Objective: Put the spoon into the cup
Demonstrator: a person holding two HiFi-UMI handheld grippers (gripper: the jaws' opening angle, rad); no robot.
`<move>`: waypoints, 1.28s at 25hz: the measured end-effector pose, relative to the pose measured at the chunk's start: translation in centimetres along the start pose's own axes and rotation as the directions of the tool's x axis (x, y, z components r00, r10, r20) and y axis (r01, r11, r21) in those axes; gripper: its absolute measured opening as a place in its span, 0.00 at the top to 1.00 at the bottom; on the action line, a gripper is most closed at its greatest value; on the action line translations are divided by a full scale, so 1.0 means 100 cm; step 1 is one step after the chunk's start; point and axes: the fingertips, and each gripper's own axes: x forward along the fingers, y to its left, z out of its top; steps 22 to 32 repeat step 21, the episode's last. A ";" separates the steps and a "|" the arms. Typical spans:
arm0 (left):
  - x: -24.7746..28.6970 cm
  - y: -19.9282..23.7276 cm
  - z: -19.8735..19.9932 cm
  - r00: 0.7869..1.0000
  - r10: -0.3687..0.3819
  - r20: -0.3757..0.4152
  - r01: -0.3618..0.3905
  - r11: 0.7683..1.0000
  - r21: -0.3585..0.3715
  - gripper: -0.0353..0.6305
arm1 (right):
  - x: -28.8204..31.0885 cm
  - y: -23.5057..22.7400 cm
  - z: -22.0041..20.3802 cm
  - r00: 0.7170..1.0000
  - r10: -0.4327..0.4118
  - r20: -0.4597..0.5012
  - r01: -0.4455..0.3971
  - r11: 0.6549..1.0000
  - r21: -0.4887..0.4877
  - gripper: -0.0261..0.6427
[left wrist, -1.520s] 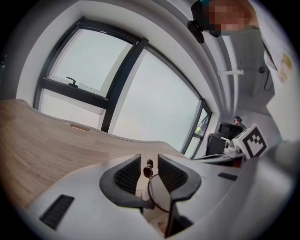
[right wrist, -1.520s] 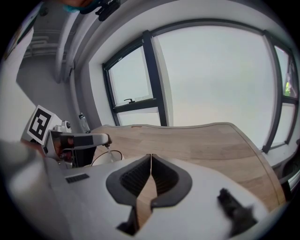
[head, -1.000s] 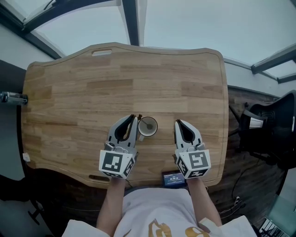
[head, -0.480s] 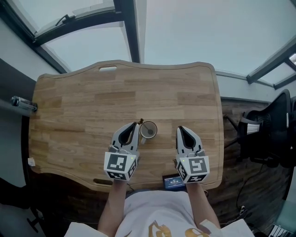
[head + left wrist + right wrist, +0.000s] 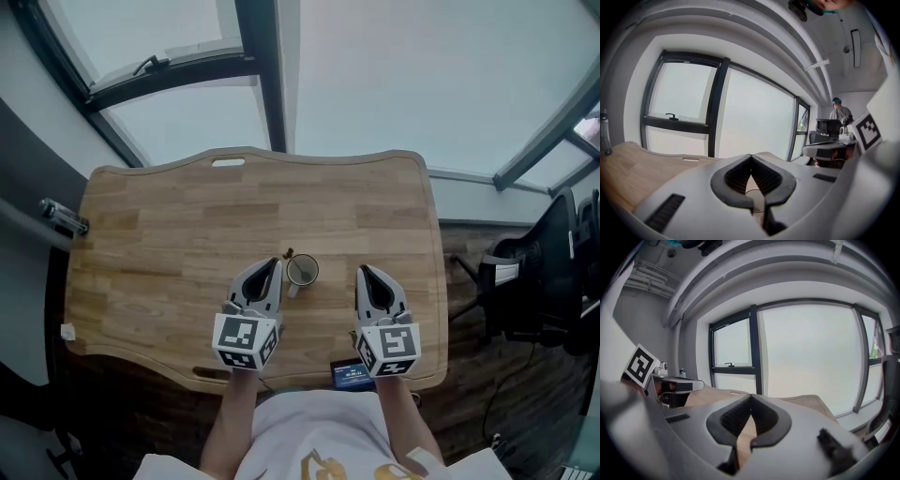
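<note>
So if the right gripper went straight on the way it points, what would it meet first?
The way looks free: the right gripper points over bare table toward its far edge. The cup sits to its left, off that line. Height is unclear.

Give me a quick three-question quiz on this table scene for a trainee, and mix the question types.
1. True or false: the right gripper is clamped on the cup.
2. Which gripper sits closer to the cup on the table? A) the left gripper B) the right gripper C) both equally far
3. Fill in the blank: in both gripper views, the jaws are ____ (open or shut).

Key: 1 false, since its jaws hold nothing and it stands apart from the cup. 2 A. 3 shut.
</note>
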 end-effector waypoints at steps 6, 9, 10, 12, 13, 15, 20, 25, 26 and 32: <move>-0.012 -0.004 0.009 1.000 0.000 0.022 0.000 1.000 0.007 0.93 | -0.012 0.004 0.006 1.000 -0.005 0.017 0.005 1.000 -0.007 0.92; -0.016 -0.005 0.010 1.000 0.005 0.028 -0.005 1.000 0.009 0.93 | -0.016 0.005 0.007 1.000 -0.006 0.024 0.006 1.000 -0.009 0.92; -0.017 -0.005 0.010 1.000 0.007 0.030 -0.007 1.000 0.009 0.93 | -0.017 0.005 0.007 1.000 -0.007 0.025 0.007 1.000 -0.010 0.92; -0.019 -0.005 0.012 0.999 0.009 0.034 -0.010 1.000 0.009 0.93 | -0.018 0.005 0.007 1.000 -0.008 0.026 0.008 1.000 -0.011 0.92; -0.020 -0.005 0.012 0.999 0.010 0.037 -0.010 1.000 0.009 0.93 | -0.019 0.005 0.007 1.000 -0.008 0.026 0.008 1.000 -0.011 0.92; -0.022 -0.005 0.012 0.999 0.011 0.040 -0.011 1.000 0.008 0.93 | -0.019 0.006 0.007 1.000 -0.007 0.027 0.007 1.000 -0.013 0.92; -0.023 -0.003 0.012 0.999 0.013 0.043 -0.013 1.000 0.003 0.93 | -0.019 0.010 0.007 1.000 -0.001 0.024 0.001 1.000 -0.021 0.92; -0.023 -0.003 0.012 0.999 0.013 0.043 -0.013 1.000 0.000 0.93 | -0.019 0.010 0.007 1.000 0.000 0.022 0.000 1.000 -0.023 0.92; -0.023 -0.003 0.012 0.999 0.013 0.043 -0.013 1.000 0.000 0.93 | -0.019 0.010 0.007 1.000 0.000 0.022 0.000 1.000 -0.023 0.92; -0.023 -0.003 0.012 0.999 0.013 0.043 -0.013 1.000 0.000 0.93 | -0.019 0.010 0.007 1.000 0.000 0.022 0.000 1.000 -0.023 0.92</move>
